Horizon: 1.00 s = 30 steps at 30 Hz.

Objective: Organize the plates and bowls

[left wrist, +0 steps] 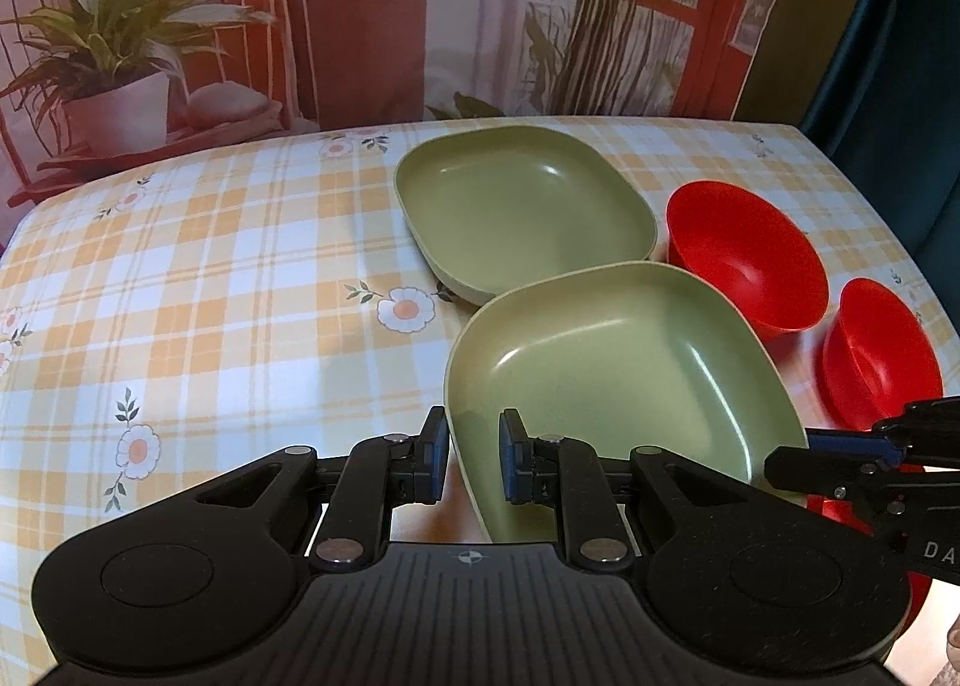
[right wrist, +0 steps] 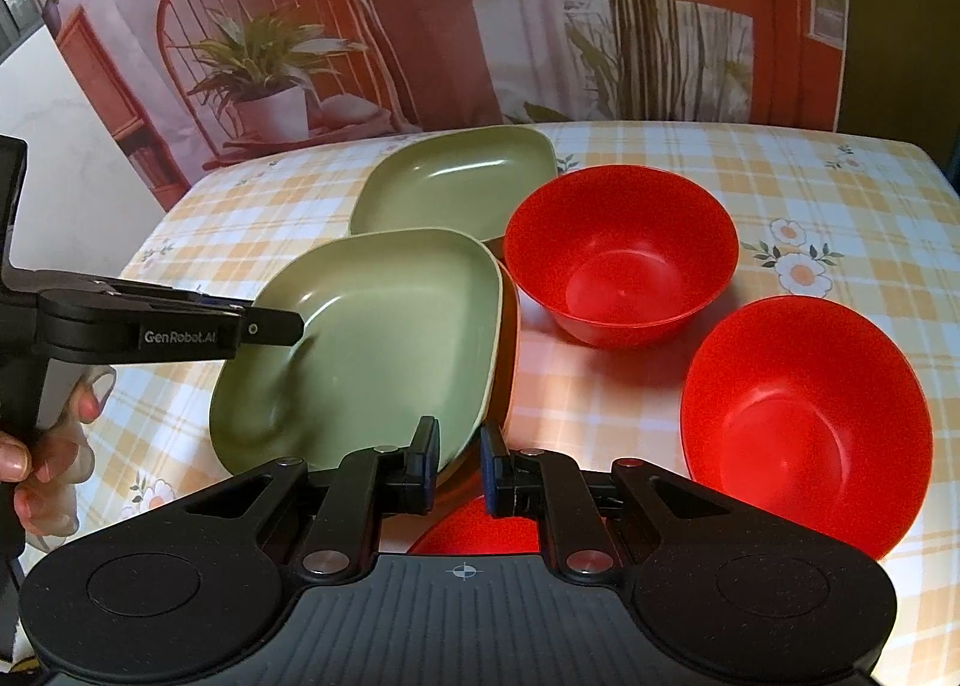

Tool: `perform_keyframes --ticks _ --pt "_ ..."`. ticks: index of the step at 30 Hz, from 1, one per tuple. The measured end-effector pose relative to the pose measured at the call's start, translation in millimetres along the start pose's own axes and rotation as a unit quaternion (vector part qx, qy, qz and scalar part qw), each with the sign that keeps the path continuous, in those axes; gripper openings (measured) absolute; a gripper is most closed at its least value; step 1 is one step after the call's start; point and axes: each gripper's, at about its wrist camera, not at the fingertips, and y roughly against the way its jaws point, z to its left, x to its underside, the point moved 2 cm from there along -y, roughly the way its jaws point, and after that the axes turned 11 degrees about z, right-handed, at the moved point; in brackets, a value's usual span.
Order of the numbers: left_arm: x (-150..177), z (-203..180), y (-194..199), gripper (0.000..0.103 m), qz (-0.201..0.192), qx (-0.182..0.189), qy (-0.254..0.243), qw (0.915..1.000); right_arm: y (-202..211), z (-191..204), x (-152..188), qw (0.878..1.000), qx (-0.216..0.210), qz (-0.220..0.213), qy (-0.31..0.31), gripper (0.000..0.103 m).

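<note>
Two green square plates and three red bowls are on a checked tablecloth. The near green plate (left wrist: 618, 374) (right wrist: 372, 350) is lifted and tilted. My left gripper (left wrist: 471, 455) (right wrist: 282, 326) is shut on its left rim. My right gripper (right wrist: 459, 467) (left wrist: 804, 461) is shut on its right rim. The far green plate (left wrist: 522, 200) (right wrist: 456, 182) lies flat behind it. One red bowl (left wrist: 744, 260) (right wrist: 621, 254) stands at the right of the far plate. A second red bowl (left wrist: 882, 356) (right wrist: 804, 416) is nearer right. A third red bowl (right wrist: 480, 527) shows under my right gripper.
The tablecloth (left wrist: 210, 290) stretches bare to the left of the plates. A printed backdrop (left wrist: 360, 8) hangs behind the table's far edge. The table's right edge (right wrist: 936, 170) is close to the bowls.
</note>
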Motion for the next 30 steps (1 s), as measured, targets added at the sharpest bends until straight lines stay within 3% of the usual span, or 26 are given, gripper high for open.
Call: perform_keyframes --ticks 21,25,30 --pt "0.3 3.0 -4.9 0.019 0.002 -0.006 0.006 1.0000 6.9 -6.7 -14.8 1.000 0.017 -0.016 0.008 0.018" --pt "1.1 3.4 -5.9 0.019 0.005 -0.003 0.009 0.9999 2.2 -10.3 -18.0 1.000 0.019 -0.015 0.011 0.005" --pt "1.5 2.6 -7.1 0.019 0.007 0.001 0.010 0.9999 -4.2 -10.9 -18.5 1.000 0.020 -0.008 0.015 0.004"
